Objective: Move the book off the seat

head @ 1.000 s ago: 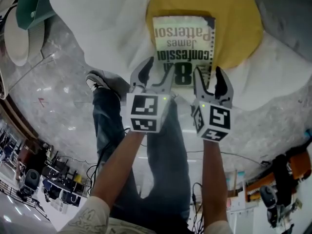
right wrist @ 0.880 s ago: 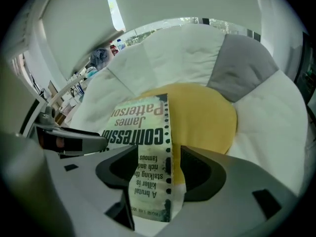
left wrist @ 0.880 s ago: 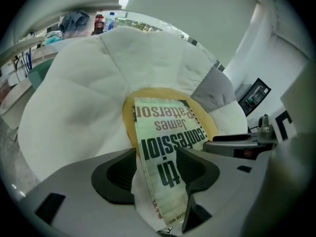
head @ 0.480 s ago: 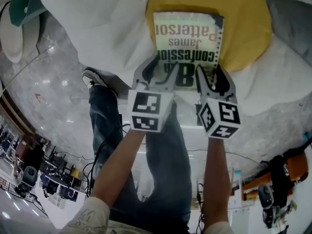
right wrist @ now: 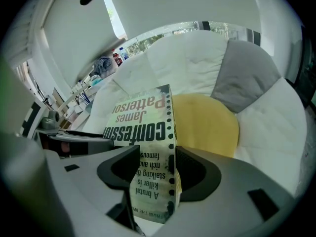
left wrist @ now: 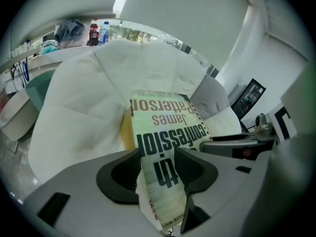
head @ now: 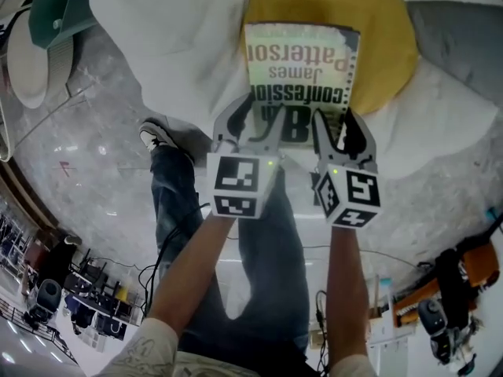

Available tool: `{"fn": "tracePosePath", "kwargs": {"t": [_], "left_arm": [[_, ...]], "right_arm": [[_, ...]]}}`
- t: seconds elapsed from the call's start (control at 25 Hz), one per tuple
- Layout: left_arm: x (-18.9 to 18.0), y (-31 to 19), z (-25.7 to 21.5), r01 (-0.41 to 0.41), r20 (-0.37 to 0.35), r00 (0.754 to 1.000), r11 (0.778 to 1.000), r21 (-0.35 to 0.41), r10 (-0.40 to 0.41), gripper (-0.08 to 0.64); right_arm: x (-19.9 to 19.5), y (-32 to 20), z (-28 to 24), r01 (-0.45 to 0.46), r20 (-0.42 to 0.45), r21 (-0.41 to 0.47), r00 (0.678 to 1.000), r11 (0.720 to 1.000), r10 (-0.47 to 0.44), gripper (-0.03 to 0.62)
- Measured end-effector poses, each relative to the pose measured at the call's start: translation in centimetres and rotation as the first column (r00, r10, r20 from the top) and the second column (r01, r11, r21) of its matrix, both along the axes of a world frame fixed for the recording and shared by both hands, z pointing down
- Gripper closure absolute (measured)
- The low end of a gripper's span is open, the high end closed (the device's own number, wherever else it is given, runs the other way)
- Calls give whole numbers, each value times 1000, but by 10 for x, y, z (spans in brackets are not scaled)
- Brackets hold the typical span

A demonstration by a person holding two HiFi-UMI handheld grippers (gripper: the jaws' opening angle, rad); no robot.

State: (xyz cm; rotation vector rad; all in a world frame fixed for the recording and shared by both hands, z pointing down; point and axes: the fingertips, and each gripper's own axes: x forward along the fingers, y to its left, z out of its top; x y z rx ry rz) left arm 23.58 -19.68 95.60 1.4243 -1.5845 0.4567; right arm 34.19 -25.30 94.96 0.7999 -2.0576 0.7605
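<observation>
Book: still lying on the yellow cushion of the seat.
Left claw, right claw: newly advanced and now straddling its near edge. The left is closing, the right is gaping wide, and neither is gripping yet.

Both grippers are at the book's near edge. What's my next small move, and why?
Probably finish closing both tongs before lifting. The book lies on the yellow cushion, a near corner between each pair; the left gripper is closing, the right gripper looks open, neither clearly pinching.
</observation>
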Motion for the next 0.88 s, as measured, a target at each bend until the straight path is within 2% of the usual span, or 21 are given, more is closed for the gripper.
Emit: {"fn": "tracePosePath", "kwargs": {"t": [0.36,0.64,0.88], "left_arm": [[-45,-13,-123,14,74,997,994,110,-22,339],[-131,-4,-240,65,147,984,974,218,-99,339],[-201,28,-348,119,187,966,950,290,-179,341]], "right_arm": [[-45,-13,-121,3,71,118,997,993,-11,351],[-135,-10,-237,41,138,224,988,974,-74,351],[-208,17,-342,98,189,292,969,951,-158,353]]}}
